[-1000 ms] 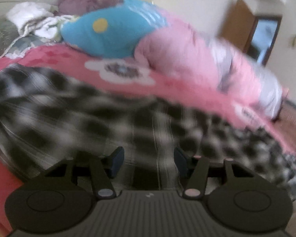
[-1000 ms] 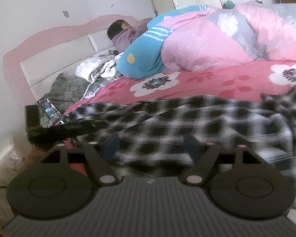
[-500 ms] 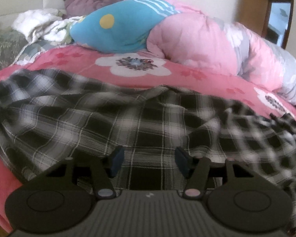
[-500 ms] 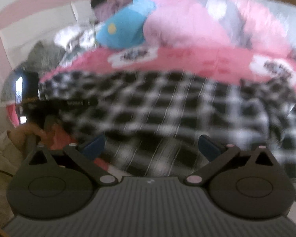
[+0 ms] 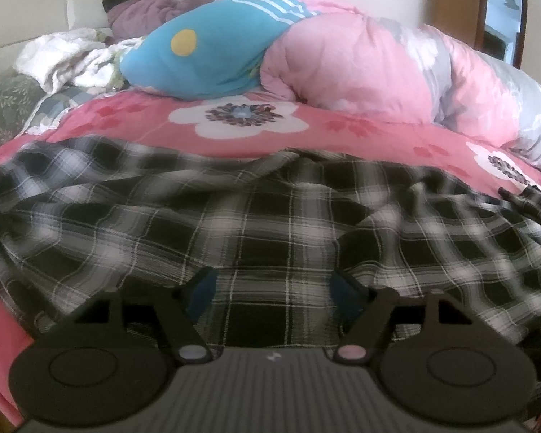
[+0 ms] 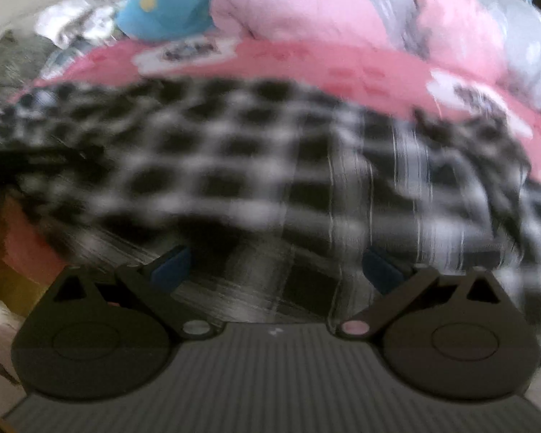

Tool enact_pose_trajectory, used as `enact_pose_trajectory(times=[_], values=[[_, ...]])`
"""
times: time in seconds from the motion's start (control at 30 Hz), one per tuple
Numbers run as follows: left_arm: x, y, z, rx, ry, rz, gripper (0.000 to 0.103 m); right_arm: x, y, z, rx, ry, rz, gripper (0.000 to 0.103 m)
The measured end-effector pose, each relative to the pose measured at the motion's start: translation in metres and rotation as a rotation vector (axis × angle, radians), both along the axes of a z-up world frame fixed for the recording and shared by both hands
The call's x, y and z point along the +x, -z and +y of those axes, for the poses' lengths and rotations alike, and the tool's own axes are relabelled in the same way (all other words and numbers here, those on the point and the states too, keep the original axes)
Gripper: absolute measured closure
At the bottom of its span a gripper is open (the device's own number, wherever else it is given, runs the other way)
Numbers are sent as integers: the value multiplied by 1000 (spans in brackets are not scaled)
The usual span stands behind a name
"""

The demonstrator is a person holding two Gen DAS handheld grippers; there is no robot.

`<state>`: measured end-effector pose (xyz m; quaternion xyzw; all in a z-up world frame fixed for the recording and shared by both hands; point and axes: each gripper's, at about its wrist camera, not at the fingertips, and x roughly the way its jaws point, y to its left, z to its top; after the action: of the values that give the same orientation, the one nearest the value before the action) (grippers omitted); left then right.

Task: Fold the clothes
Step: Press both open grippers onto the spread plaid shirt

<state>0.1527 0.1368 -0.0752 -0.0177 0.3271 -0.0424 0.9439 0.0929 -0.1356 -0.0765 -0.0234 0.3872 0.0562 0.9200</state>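
- The bed [image 5: 360,133] fills both views, covered by a pink sheet printed with white flowers.
- A bulky pink and grey quilt [image 5: 396,72] is heaped along the far right side of the bed; in the right wrist view it shows blurred at the far right [image 6: 342,7].
- The black and white plaid shirt [image 5: 270,223] lies spread and rumpled across the near part of the bed, reaching from the left edge to the right; the right wrist view shows it motion-blurred [image 6: 252,166].
- A blue cushion [image 5: 212,54] with a yellow spot leans against the quilt's left end, far from the shirt.
- A person [image 5: 148,11] in a purple jacket lies at the far left, behind the cushion, beside crumpled white bedding [image 5: 65,57].
- The left claw [image 5: 272,290] hangs low over the near middle of the shirt; its jaws have just been opening and stand apart, released, with plaid cloth showing between them but not pinched.
- The right claw [image 6: 276,269] is also over the shirt, its jaws spread very wide and released after just opening, pressing on nothing.
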Motion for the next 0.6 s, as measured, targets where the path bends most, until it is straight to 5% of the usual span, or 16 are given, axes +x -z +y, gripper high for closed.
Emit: enact_pose_trajectory(times=[0.6], values=[[3, 2, -9, 38, -6, 1, 19, -2, 13, -6, 40, 1, -30, 1]])
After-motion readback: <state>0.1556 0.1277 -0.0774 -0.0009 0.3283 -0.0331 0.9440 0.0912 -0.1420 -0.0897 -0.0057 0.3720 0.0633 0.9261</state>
